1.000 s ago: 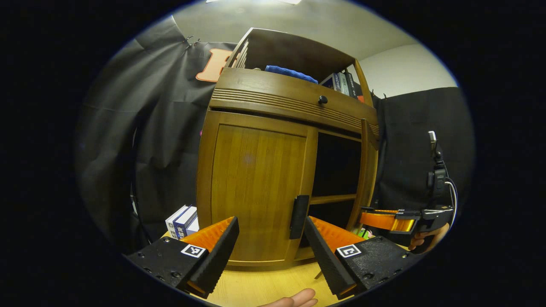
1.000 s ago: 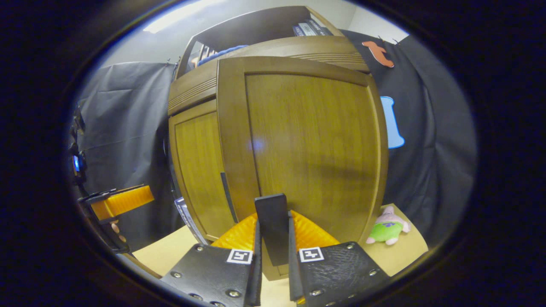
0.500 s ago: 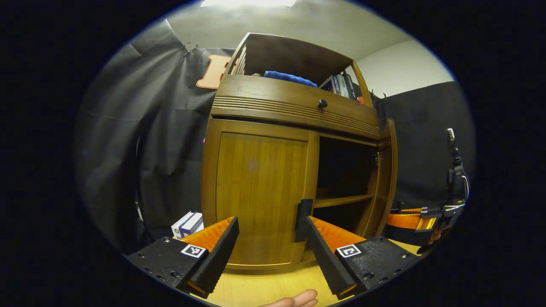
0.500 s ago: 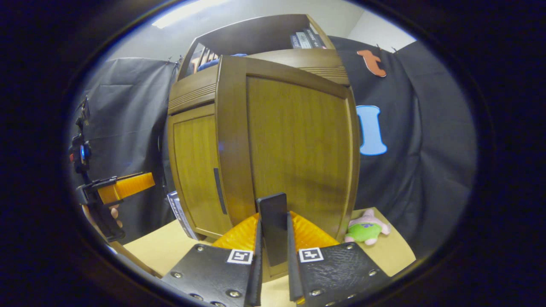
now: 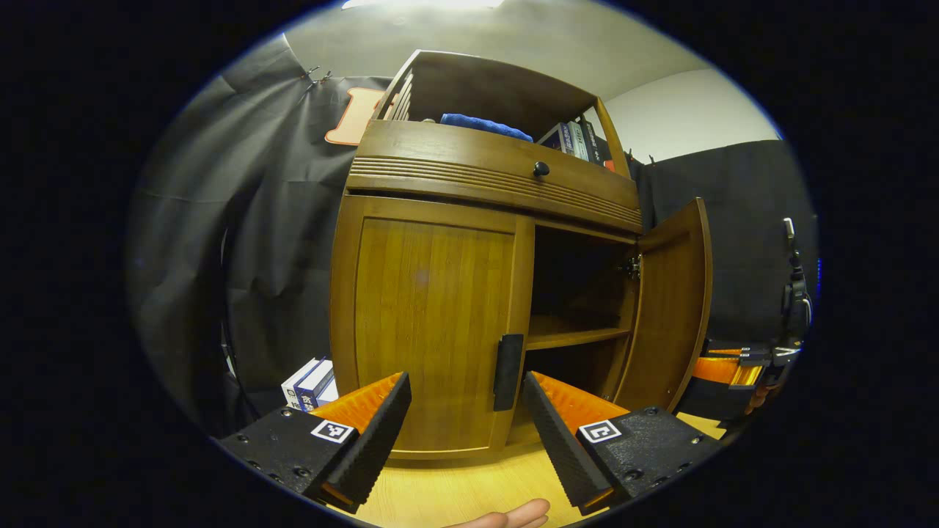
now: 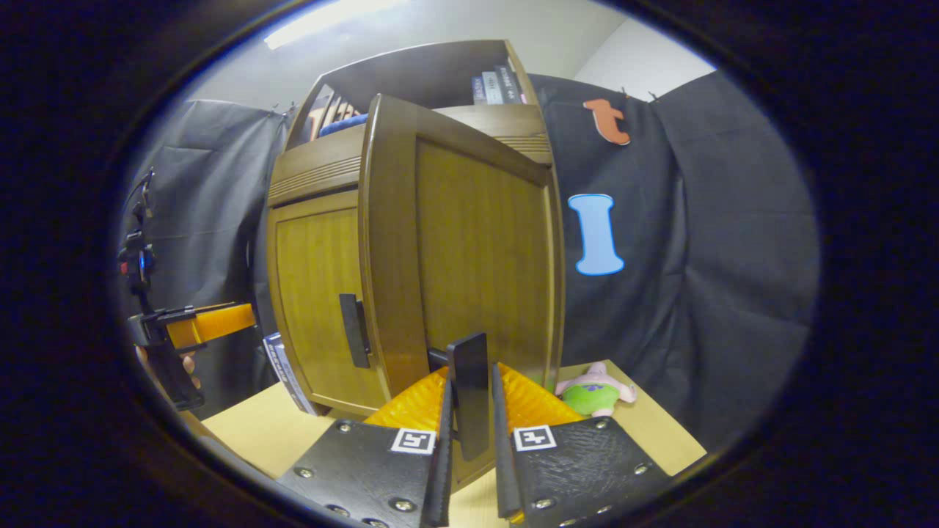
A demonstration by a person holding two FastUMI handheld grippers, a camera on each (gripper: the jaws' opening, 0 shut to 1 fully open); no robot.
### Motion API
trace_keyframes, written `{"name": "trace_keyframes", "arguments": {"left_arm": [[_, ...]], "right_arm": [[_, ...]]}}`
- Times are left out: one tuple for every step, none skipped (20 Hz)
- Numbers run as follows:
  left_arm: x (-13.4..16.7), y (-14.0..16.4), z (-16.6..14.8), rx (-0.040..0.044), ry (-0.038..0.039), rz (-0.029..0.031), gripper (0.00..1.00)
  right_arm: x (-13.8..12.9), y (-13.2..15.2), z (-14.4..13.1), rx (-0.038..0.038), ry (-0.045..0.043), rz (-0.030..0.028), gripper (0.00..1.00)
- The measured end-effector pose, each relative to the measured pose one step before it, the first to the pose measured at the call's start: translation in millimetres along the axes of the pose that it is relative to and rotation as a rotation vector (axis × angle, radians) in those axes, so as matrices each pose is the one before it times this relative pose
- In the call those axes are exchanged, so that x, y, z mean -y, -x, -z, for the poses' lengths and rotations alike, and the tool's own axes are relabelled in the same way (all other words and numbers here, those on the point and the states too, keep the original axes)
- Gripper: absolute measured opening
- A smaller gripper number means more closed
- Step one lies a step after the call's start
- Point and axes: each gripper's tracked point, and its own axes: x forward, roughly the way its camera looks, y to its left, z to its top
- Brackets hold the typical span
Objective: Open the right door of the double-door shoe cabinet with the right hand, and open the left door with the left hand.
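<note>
Swung farther out than a moment ago, the brown wooden right door (image 5: 667,308) of the double-door shoe cabinet (image 5: 484,169) stands wide on the pale wooden tabletop (image 5: 455,491). Its left door (image 5: 429,323) sits closed. Right gripper (image 6: 469,422) clamps the black upright right-door handle (image 6: 469,389); left gripper (image 5: 466,400), jaws apart, hovers before the black left-door handle (image 5: 508,372).
</note>
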Motion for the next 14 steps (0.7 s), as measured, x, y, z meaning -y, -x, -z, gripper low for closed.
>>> {"name": "trace_keyframes", "arguments": {"left_arm": [[1.62, 0.17, 0.42, 0.00105, -0.00413, 0.00302, 0.92], [1.46, 0.56, -0.11, -0.00117, -0.00289, 0.00254, 0.96], [0.76, -0.52, 1.26, -0.00067, -0.00195, 0.00274, 0.92], [1.17, -0.58, 0.96, -0.0034, -0.00155, 0.00354, 0.92], [1.6, -0.38, 2.33, -0.00523, -0.00006, 0.00368, 0.96], [1.24, -0.31, 1.13, -0.00517, 0.00084, 0.00401, 0.92], [1.78, -0.51, 1.04, -0.00274, -0.00069, 0.00466, 0.96], [0.9, -0.08, 0.27, -0.00144, -0.00211, 0.0017, 0.92], [0.47, -0.68, 0.47, 0.00026, -0.00468, -0.00065, 0.92], [0.86, -0.43, -0.68, 0.00121, -0.00301, -0.00159, 0.92], [0.41, -0.24, 1.08, -0.00144, -0.00251, -0.00089, 0.92], [0.42, -0.48, 0.87, -0.00257, -0.00097, 0.00149, 0.92], [0.92, -0.16, 1.11, -0.00249, -0.001, 0.00275, 0.92], [-0.18, -0.03, 0.51, -0.00113, -0.00402, 0.00266, 0.92]], "right_arm": [[3.9, 3.19, -0.01, 0.00897, 0.02122, 0.02047, 0.29], [4.57, 2.54, -1.62, 0.00854, 0.02999, 0.02035, 0.25], [5.61, 2.18, -0.55, 0.00512, 0.02148, 0.02133, 0.24], [5.76, 8.6, 3.66, -0.00553, 0.01024, 0.01229, 0.25], [5.46, -1.88, -4.01, 0.00548, -0.00951, 0.01309, 0.16], [7.54, 2.75, 1.6, -0.00762, -0.01014, 0.0086, 0.08], [2.41, -2.39, -1.1, 0.00112, -0.00654, 0.00318, 0.08], [8.53, 2.29, 0.57, 0.00023, -0.00395, 0.01359, 0.08], [9.43, 1.03, -0.14, 0.001, 0.0044, 0.02154, 0.07], [9.59, -0.27, -0.34, 0.00249, 0.00519, 0.02236, 0.08], [11.43, 1.35, -0.79, 0.00829, 0.00608, 0.0271, 0.08], [10.91, -1.71, -0.39, 0.00752, 0.0041, 0.02003, 0.08], [10.03, -0.42, 1.56, 0.00181, -0.00899, 0.01339, 0.08], [9.14, -2.48, -0.37, 0.00009, -0.01435, 0.0055, 0.04]]}}
